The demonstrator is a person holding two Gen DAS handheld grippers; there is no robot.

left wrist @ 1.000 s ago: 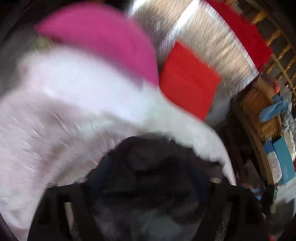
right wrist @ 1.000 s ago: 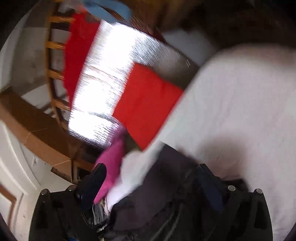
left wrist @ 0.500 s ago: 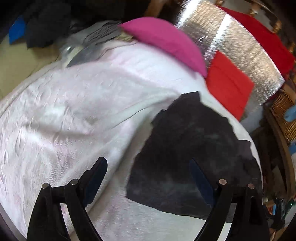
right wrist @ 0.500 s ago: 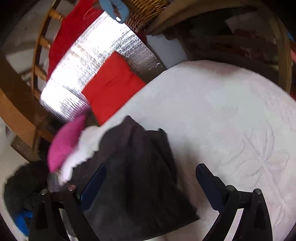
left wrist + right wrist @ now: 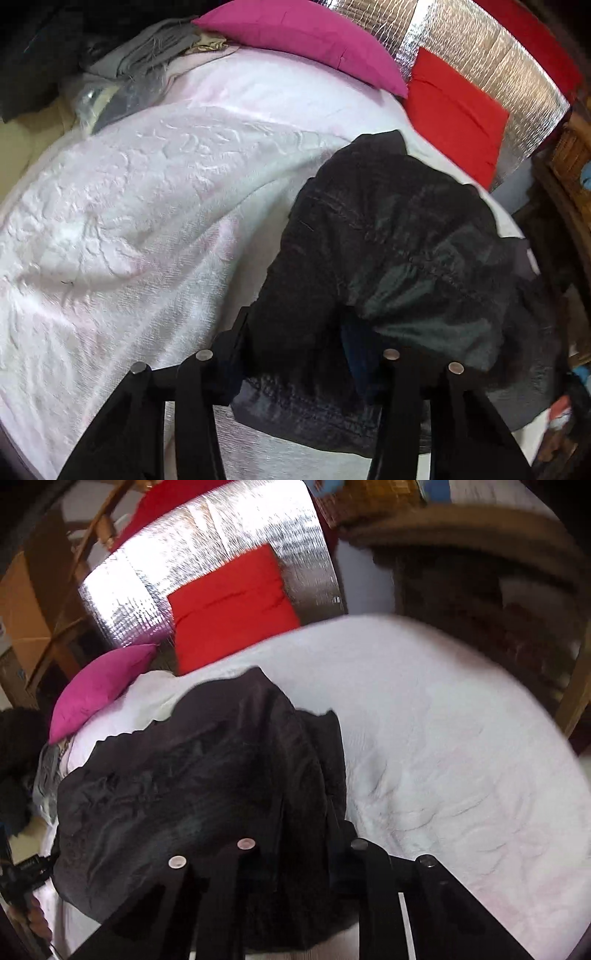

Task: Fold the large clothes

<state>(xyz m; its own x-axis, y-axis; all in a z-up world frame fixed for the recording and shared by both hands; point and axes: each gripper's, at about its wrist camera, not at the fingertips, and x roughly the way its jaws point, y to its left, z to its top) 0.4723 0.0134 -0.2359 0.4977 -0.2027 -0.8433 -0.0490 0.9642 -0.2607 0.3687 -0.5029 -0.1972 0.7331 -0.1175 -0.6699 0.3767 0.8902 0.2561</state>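
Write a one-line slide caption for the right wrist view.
Right gripper shut on crumpled black garment atop white textured bedspread, red cushion behind.

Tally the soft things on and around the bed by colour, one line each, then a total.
Black garment: 1
Magenta pillow: 1
Red cushion: 1
White bedspread: 1
Grey clothes pile: 1
Total: 5

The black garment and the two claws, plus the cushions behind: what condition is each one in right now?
Black garment: crumpled in a heap on the white bedspread, not yet folded.
Left claw: closing, garment fabric between its jaws.
Right claw: shut on the garment.
Pink cushion: lying at the bed's far edge, untouched.
Red cushion: propped against the silver foil sheet.
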